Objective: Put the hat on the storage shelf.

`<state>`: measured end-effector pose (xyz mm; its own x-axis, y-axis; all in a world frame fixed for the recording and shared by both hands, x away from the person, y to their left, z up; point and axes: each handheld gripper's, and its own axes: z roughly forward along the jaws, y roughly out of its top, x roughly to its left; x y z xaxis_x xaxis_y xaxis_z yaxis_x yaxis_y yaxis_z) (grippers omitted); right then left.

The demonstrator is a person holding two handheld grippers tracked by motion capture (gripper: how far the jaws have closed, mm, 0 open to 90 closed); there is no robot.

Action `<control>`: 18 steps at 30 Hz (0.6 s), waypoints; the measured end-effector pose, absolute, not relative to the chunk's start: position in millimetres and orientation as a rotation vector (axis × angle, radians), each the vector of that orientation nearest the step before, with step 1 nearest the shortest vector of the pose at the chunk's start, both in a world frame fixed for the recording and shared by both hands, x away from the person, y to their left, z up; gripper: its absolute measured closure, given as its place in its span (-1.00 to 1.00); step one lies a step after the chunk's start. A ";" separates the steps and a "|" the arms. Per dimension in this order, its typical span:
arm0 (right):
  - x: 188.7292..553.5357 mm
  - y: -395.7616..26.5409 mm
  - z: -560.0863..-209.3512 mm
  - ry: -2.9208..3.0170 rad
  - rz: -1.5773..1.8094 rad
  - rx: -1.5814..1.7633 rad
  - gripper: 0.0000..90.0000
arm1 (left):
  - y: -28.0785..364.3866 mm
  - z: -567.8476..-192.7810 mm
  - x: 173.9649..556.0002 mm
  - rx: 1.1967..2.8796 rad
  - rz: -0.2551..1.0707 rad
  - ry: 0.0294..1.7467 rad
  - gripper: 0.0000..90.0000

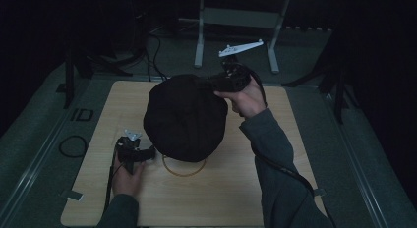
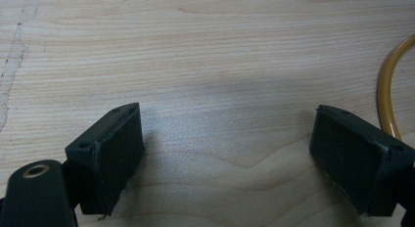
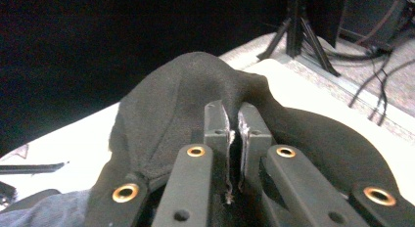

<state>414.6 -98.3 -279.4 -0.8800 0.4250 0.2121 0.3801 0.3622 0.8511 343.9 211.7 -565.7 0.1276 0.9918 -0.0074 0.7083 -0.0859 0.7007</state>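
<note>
1. The right gripper (image 3: 234, 139) pinches a fold of the black cloth (image 1: 184, 117), holding it up over the surface (image 1: 231, 188).
2. The left gripper (image 2: 227, 153) is spread, resting on the surface just beside the yellow ring (image 1: 183, 169), below the cloth.

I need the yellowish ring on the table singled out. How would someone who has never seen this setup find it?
Start at the light wooden table and find the big black cloth lifted by the right gripper. Just below the cloth's near edge lies the thin yellow ring, partly tucked under it, right of the open left gripper. It is the one slim, coloured loop beside dark, bulky things.
</note>
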 end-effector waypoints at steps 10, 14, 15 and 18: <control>425.4 -91.5 -304.7 2.590 1.527 0.822 0.89 | 211.6 -565.8 344.0 1.850 0.664 1.637 -0.73; 426.3 -92.0 -310.6 2.605 1.520 0.840 0.89 | 211.6 -565.8 344.0 1.851 0.661 1.637 -0.73; 426.6 -91.4 -312.5 2.611 1.512 0.843 0.88 | 211.5 -565.8 344.0 1.849 0.662 1.638 -0.73; 427.9 -87.8 -318.4 2.629 1.489 0.848 0.87 | 211.5 -565.9 344.0 1.849 0.664 1.637 -0.73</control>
